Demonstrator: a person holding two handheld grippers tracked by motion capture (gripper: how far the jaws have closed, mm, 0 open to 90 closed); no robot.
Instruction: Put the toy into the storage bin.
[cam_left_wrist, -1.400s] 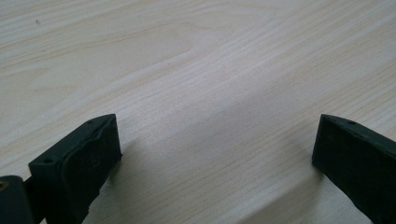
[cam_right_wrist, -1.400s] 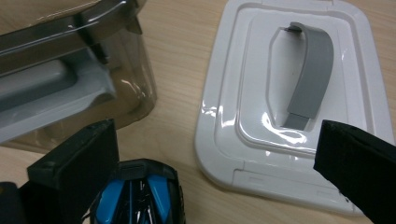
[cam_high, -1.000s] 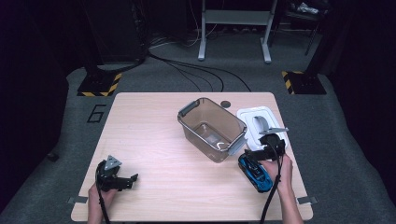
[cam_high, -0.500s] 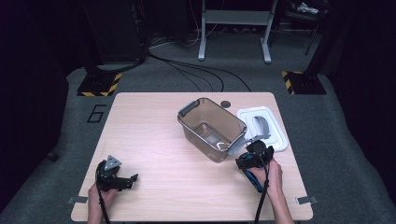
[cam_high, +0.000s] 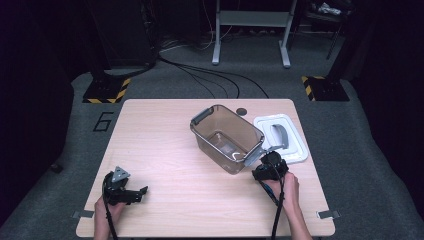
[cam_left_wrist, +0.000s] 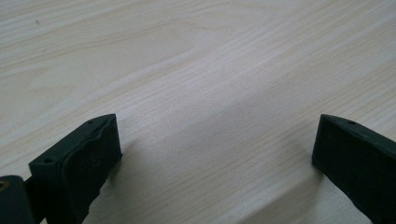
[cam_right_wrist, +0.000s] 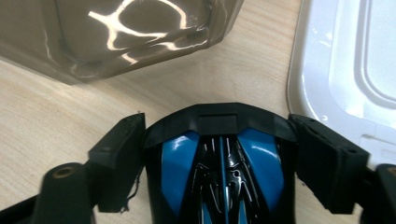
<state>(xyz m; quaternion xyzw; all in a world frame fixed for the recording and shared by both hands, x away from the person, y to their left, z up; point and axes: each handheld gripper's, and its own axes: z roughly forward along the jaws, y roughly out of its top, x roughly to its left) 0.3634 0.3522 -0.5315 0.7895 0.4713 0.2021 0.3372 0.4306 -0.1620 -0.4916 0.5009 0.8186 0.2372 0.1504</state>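
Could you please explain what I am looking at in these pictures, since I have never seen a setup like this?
A person sits at a wooden table with a hand-held two-jaw gripper in each hand. The high view looks down from above; the other two cameras ride on the grippers. The left gripper rests open over bare wood. The right gripper has just been closing its jaws around a blue and black toy car, pads against its sides. Beside it stand a clear brown plastic bin and its white lid.
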